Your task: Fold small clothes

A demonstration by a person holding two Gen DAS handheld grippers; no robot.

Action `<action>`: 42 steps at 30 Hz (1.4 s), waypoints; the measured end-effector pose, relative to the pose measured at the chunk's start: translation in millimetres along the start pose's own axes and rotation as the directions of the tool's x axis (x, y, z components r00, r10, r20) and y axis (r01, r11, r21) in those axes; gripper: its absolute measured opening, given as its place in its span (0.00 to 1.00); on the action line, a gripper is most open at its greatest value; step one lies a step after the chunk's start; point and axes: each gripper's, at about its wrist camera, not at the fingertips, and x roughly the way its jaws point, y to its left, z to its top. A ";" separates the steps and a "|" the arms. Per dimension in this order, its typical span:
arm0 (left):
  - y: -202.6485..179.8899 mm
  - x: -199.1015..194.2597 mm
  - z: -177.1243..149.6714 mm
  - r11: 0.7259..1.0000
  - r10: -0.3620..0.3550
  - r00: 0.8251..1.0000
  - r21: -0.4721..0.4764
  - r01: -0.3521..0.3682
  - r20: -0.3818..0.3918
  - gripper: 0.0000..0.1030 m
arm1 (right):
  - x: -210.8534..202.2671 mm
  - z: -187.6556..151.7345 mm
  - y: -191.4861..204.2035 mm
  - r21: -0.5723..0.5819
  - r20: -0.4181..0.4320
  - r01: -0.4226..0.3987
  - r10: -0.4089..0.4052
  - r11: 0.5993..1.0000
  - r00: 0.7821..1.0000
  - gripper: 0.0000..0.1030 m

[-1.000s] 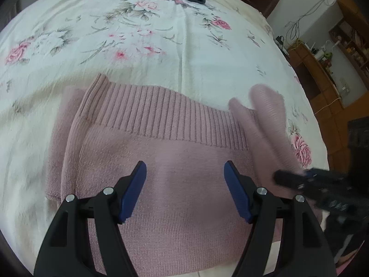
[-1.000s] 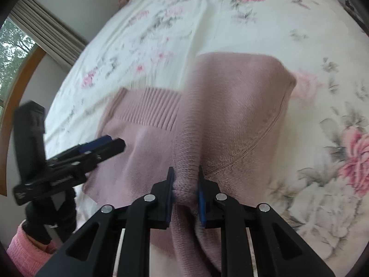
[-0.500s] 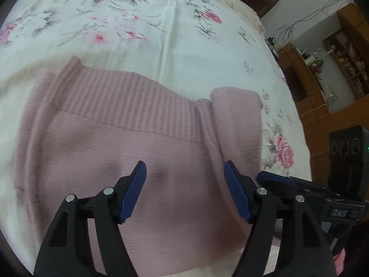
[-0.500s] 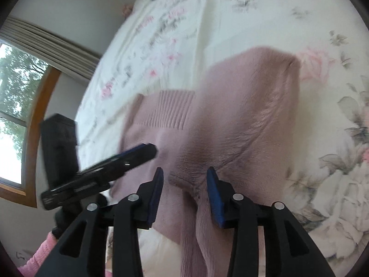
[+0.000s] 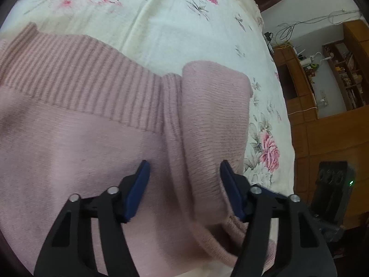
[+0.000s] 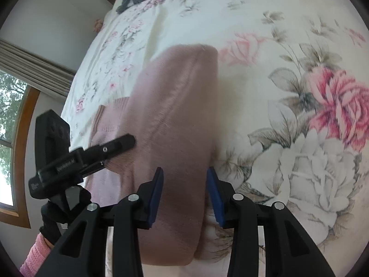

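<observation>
Right wrist | right gripper agape over sweater (pink) | bedspread

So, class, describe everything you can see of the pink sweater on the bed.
The pink sweater is a soft, dusty-pink knit with a wide ribbed band. It lies flat on the floral bedsheet, its right side folded inward over the body. Both grippers hover over it with jaws open, gripping nothing.
</observation>
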 end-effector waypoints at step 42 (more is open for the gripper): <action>124.1 -175.4 24.1 0.993 -0.049 0.971 -0.091 0.072 0.233 0.15 | 40.3 -36.5 72.8 -0.083 -0.087 -0.174 0.167 0.981 0.982 0.45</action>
